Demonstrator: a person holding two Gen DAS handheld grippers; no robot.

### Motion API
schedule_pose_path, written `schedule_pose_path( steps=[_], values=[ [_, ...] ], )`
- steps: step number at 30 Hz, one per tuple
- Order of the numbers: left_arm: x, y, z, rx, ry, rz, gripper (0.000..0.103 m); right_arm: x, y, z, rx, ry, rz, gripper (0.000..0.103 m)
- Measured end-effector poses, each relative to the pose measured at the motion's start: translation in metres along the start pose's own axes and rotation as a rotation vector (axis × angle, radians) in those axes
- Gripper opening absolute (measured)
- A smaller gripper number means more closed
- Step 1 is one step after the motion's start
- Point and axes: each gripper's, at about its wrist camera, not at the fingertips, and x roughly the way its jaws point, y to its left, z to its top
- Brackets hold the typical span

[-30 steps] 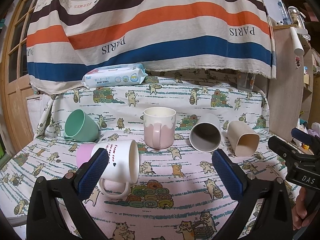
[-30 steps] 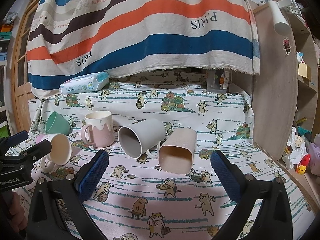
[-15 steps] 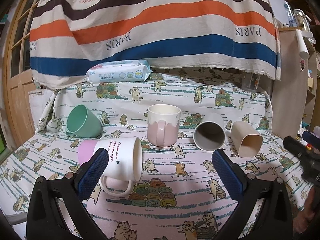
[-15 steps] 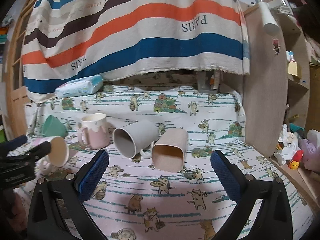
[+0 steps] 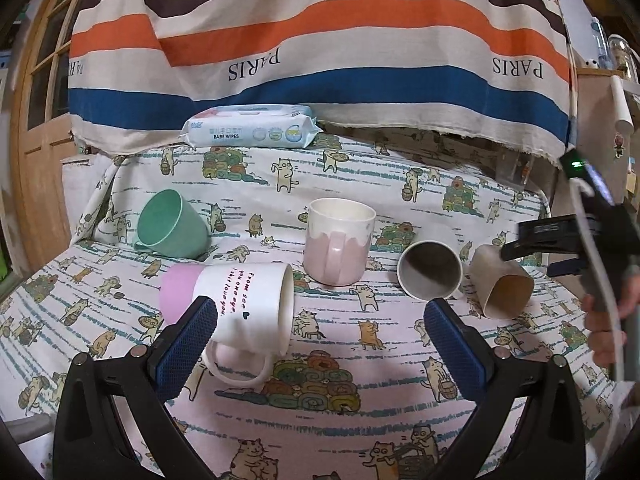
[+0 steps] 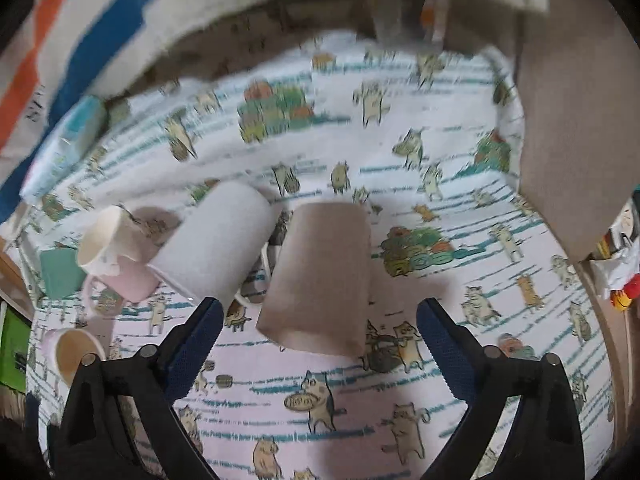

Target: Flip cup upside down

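Since the earlier frames, my right gripper (image 6: 318,336) has tipped down and advanced over the beige cup (image 6: 320,276); my left gripper (image 5: 320,344) has barely shifted.

Largest first: the cat-print cloth (image 5: 380,408) covers the whole work surface. Five cups rest on it. The white mug (image 5: 248,304) lies on its side, near left. The pink mug (image 5: 338,240) stands upright at centre. The green cup (image 5: 172,224) lies tilted, far left. The grey mug (image 5: 430,270) and the beige cup lie on their sides at right, just beside each other.

The beige cup lies directly ahead of the right jaws, between their line. Its long axis runs near to far, mouth toward me. I judge the right gripper the nearer one by far.

Both jaw pairs stand spread wide and grasp nothing.
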Motion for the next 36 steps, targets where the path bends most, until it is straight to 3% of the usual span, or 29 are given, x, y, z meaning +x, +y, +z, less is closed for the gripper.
schedule_pose_path(
  steps=[6, 10, 18, 20, 22, 24, 28, 36],
  values=[
    [0.001, -0.002, 0.000, 0.006, 0.011, -0.001, 0.103, 0.033, 0.007, 0.010, -0.017, 0.092, -0.039, 0.098],
    [0.002, -0.001, 0.000, 0.001, 0.016, -0.003, 0.103, 0.043, 0.011, 0.013, -0.040, 0.076, -0.123, 0.098],
    [0.001, -0.002, -0.001, 0.004, 0.018, -0.005, 0.103, 0.063, 0.014, 0.020, -0.038, 0.120, -0.154, 0.097],
    [0.001, -0.003, -0.001, 0.006, 0.017, -0.006, 0.103, 0.066, 0.014, 0.020, -0.031, 0.125, -0.166, 0.095],
    [0.000, -0.003, -0.001, 0.008, 0.016, -0.005, 0.103, 0.069, 0.013, 0.021, -0.030, 0.137, -0.170, 0.082],
    [0.000, -0.003, -0.001, 0.008, 0.016, -0.005, 0.103, 0.073, 0.014, 0.020, -0.039, 0.154, -0.154, 0.071],
    [0.000, -0.004, -0.001, 0.008, 0.017, -0.005, 0.103, 0.065, 0.013, 0.014, -0.042, 0.145, -0.113, 0.070],
    [-0.001, -0.005, -0.001, 0.010, 0.017, -0.003, 0.103, 0.007, 0.015, -0.027, -0.086, 0.041, -0.007, 0.069]
  ],
)
